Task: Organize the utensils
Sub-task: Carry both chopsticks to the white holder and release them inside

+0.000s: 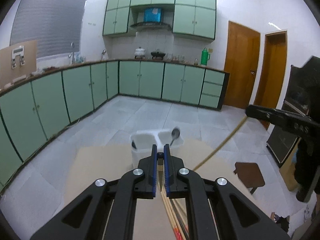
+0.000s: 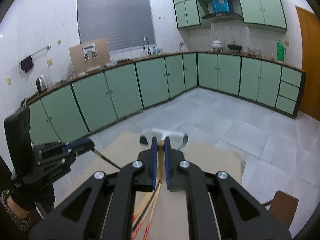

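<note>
A: Chopsticks first. Where are they?

B: One dark-tipped chopstick [image 1: 160,177] sits clamped between the blue pads of the left gripper [image 1: 160,150], low in the centre of the left wrist view, its point aimed back toward the camera. The right gripper [image 2: 160,143] is closed on a pale wooden chopstick [image 2: 160,160], whose blunt end pokes out between the fingertips at centre frame.

A: And the rest of the utensils?

B: A loose bundle of chopsticks [image 2: 147,210] lies on the tan tabletop [image 2: 210,156] under the right gripper, at the bottom centre of that view; some have orange-patterned ends.

A: The holder?

B: A white two-compartment utensil holder [image 1: 148,140] stands at the far edge of the table, just above the left gripper's fingertips in the picture. A metal spoon [image 1: 175,135] leans in its right compartment, bowl upward. A dark utensil [image 1: 133,145] shows at the left compartment's rim; I cannot tell what kind.

A: Do the grippers see each other?

B: Yes. The left gripper appears at the left edge of the right wrist view with its chopstick slanting down toward centre. The right gripper reaches in from the right edge of the left wrist view.

A: Background?

B: Green cabinets [image 2: 124,88] run along the walls, and a green thermos [image 1: 205,57] stands on the counter at upper right.
</note>
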Tool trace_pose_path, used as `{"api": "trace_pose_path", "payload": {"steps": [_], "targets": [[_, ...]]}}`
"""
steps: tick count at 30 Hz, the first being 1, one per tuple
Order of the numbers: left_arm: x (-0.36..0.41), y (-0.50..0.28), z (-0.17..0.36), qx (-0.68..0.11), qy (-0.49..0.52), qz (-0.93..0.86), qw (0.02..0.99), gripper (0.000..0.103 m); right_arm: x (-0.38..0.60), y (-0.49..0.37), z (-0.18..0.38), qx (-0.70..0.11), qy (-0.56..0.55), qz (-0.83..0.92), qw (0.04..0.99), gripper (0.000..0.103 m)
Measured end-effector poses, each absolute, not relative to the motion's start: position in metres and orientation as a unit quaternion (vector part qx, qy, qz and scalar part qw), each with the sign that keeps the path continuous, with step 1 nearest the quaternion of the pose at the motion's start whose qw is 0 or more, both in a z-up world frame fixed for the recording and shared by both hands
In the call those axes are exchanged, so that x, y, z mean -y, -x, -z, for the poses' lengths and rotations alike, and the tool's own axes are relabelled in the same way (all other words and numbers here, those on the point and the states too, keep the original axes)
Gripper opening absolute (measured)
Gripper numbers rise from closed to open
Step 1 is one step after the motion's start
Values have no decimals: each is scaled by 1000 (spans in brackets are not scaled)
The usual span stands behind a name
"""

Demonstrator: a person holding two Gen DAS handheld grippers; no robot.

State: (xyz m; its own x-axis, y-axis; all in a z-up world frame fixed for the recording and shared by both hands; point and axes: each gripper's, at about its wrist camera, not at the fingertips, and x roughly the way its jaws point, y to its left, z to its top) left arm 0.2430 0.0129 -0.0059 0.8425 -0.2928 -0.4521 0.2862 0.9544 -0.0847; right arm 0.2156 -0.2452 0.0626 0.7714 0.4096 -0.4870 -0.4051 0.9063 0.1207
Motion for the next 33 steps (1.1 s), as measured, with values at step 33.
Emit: {"api": "trace_pose_path", "payload": {"steps": [33], "targets": [[-10,-357,9,-220,18,110,969,28,226,-327,-25,-296,3,-169,940,38]]}}
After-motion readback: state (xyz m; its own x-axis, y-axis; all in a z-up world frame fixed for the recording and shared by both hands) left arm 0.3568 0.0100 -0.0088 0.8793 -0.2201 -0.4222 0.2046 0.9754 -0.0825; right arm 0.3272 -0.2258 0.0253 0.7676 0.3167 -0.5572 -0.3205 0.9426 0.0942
